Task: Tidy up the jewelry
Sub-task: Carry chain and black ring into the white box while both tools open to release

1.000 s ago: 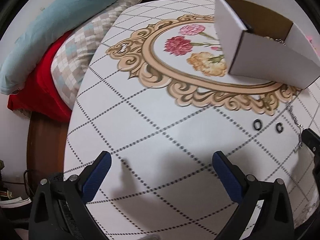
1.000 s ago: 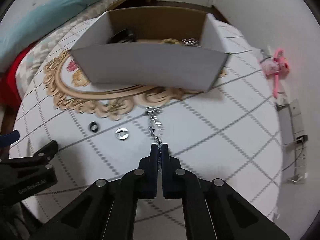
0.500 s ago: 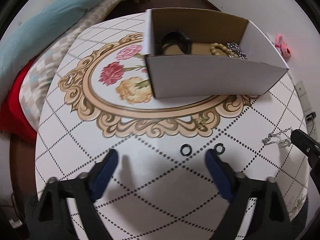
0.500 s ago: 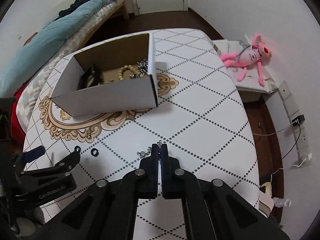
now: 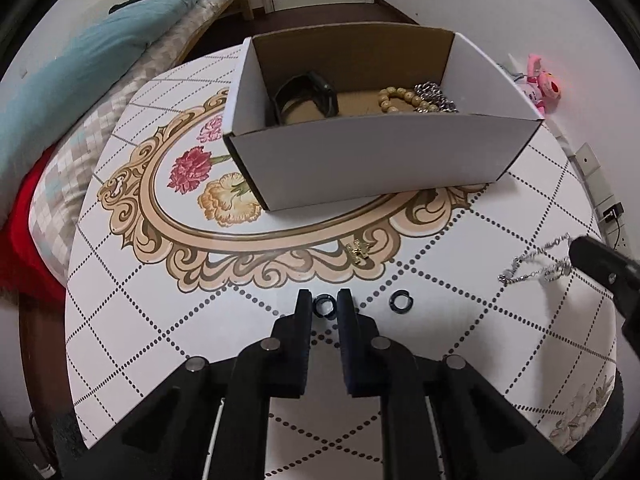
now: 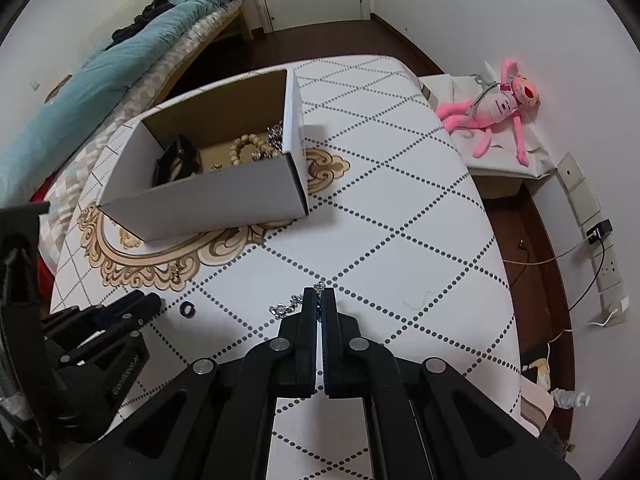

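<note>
Since the earlier frames the left gripper point(image 5: 324, 307) has narrowed from wide open to a slim gap bracketing one black ring point(image 5: 324, 306); the right gripper point(image 6: 319, 304) has lifted the silver chain point(image 5: 534, 266) clear of the table, which now sits lower in its view.

Largest first. The table point(image 5: 160, 300), white with a dotted diamond grid and a floral medallion, fills both views. The cardboard box point(image 5: 376, 160) sits at 12 o'clock in the left view, 10 o'clock in the right. Inside it: a black band point(image 5: 304, 94) at the left, a wooden bead bracelet point(image 5: 400, 100) and a steel link chain point(image 5: 434, 98) at the right. Pink plush toy point(image 6: 496, 108) off the table at 2 o'clock, right view.

Loose jewelry: the chain dangles at 3 o'clock in the left view, pinched between the right gripper's clenched jaws. A small gold piece point(image 5: 358, 251) lies on the medallion border. Ring one sits between the left fingertips, flat on the table; contact on either side too small to tell, so nearly closed around it, grasp not confirmed. Ring two point(image 5: 399, 299) lies free just beside, toward 3 o'clock.

Step in hand, as I judge it: pinch ring one. Keep the tips low on the table, close slowly and square so the ring doesn't squirt out or tip, then lift straight up. Keep the right gripper clenched so the chain clears the box rim on the way over.
</note>
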A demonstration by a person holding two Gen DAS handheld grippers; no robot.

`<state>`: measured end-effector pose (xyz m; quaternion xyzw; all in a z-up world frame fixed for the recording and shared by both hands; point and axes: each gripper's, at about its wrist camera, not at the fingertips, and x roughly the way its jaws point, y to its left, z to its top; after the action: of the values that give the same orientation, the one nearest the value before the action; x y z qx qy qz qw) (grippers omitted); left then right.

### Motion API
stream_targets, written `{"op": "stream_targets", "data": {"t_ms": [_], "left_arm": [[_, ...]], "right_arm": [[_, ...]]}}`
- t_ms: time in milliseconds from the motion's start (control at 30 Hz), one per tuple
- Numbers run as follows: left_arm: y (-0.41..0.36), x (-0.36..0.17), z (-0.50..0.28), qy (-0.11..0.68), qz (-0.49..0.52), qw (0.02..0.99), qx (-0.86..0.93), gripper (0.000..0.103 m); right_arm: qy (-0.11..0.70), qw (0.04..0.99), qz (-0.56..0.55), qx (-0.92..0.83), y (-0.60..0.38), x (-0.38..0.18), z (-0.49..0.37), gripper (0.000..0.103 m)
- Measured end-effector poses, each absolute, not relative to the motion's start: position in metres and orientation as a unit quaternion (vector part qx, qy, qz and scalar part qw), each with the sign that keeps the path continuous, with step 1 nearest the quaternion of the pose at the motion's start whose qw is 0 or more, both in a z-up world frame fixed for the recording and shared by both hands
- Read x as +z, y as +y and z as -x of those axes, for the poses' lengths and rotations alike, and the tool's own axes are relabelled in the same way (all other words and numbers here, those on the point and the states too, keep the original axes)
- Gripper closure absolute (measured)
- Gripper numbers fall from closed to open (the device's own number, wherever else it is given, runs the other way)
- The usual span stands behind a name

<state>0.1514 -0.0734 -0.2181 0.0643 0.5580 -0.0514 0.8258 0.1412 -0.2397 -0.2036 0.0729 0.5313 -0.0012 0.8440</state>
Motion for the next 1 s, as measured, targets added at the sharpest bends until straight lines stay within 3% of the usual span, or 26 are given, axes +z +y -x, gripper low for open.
{"op": "stream_targets", "data": {"t_ms": [333,567,700,1000], "left_arm": [[-0.071,-0.157,-0.151,0.523,-0.027,0.847,-0.091,0.093],[-0.061,-0.105,-0.193,0.512,0.035,0.847,-0.135,0.093],[-0.058,-0.102,-0.229,0.514,0.032,0.846,-0.134,0.093],[-0.052,-0.133,-0.296,0.570,0.031,0.811,-0.130,0.093]], "right_arm": [[0.490,0.866,-0.091,0.031,-0.243,-0.153,-0.141,0.101],[0.450,0.883,-0.111,0.074,-0.242,-0.094,-0.161,0.101],[0.444,0.883,-0.116,0.097,-0.236,-0.077,-0.194,0.101],[0.498,0.852,-0.119,0.110,-0.227,-0.114,-0.271,0.101]]}}
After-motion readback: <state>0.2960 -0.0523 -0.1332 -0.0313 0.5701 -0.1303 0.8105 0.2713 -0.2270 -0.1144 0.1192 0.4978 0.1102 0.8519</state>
